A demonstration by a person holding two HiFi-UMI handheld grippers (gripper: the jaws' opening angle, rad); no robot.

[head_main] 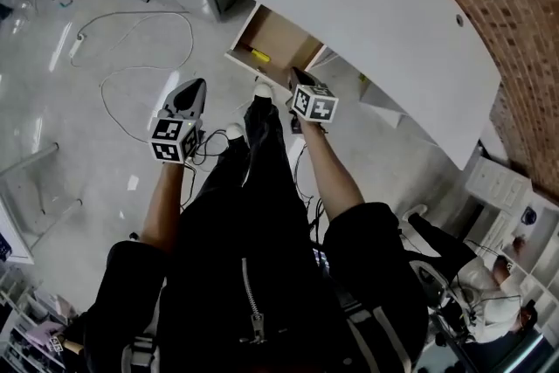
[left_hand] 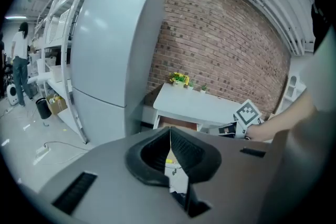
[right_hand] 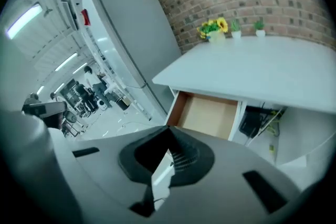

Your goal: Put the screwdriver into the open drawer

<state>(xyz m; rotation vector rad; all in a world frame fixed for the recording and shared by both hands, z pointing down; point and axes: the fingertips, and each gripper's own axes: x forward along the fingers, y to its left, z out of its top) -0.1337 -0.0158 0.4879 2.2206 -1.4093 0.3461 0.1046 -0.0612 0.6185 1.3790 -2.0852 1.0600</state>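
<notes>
We are holding two grey hand-held grippers, the left gripper (head_main: 196, 86) and the right gripper (head_main: 297, 76), each with its jaws pressed together on nothing. One yellow-handled screwdriver (head_main: 258, 56) is lying inside the one open wooden drawer (head_main: 284, 44) under one white desk (head_main: 376, 22). One bunch of yellow flowers (right_hand: 214, 28) and two small green plants (right_hand: 235, 25) are standing at the desk's back edge, against the red brick wall (head_main: 515, 13). One tall grey cabinet (right_hand: 131, 34) is standing beside the desk on a glossy pale floor (head_main: 87, 127).

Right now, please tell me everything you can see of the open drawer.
The drawer is pulled out from under the white desk. Its front panel looks white, and its inside looks like light brown wood. A yellow screwdriver lies flat on its floor, toward the front. Nothing else shows in it.
</notes>
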